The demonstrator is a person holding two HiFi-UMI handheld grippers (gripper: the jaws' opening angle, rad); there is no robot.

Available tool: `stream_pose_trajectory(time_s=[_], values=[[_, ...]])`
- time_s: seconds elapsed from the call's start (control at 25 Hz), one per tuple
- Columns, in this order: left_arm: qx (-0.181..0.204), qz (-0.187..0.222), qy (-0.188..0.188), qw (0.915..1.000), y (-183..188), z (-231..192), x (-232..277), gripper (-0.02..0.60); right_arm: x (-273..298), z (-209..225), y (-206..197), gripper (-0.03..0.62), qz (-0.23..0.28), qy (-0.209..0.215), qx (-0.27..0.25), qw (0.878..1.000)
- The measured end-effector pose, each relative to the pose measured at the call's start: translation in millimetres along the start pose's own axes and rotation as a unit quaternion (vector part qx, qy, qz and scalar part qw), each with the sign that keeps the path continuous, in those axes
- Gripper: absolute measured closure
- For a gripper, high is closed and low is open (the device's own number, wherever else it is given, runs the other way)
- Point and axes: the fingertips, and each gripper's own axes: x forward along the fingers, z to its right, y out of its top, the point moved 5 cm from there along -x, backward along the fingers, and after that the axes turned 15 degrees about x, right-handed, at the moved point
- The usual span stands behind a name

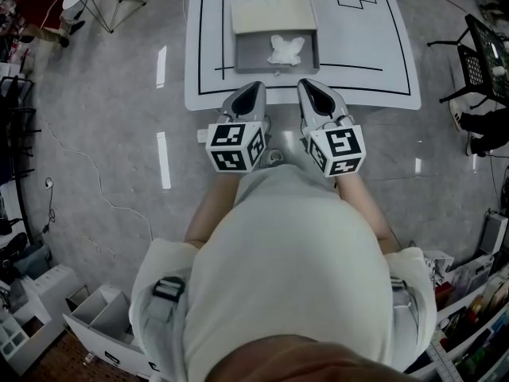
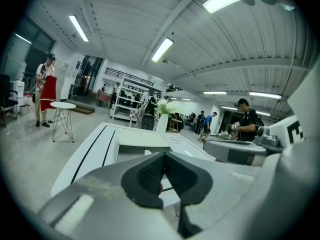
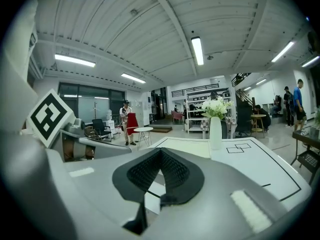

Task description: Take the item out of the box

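Left gripper [image 1: 254, 87] sits just short of the box [image 1: 238, 54], off its near-left corner, with its jaws pressed together on nothing. The box is a shallow grey rectangular tray, and it's open, its cream-coloured lid [image 1: 274, 13] thrown back on the far side. It rests on the white table [image 1: 366, 46] marked with black lines. Inside the box, right of centre, lies the item [image 1: 285, 48], white, crumpled and soft-looking. Right gripper [image 1: 307, 86] waits off the box's near-right corner, clear of it, dark ribbed pads meeting, empty too.
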Motion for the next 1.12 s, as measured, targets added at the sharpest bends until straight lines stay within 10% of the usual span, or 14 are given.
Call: stream_pose_trajectory(time_s=[1.12], values=[[0.002, -0.036, -0.021, 0.9991, 6.4, -15.3, 85.3, 0.581, 67.0, 60.2, 21.2, 0.592, -0.015, 0.003, 0.006, 1.0]])
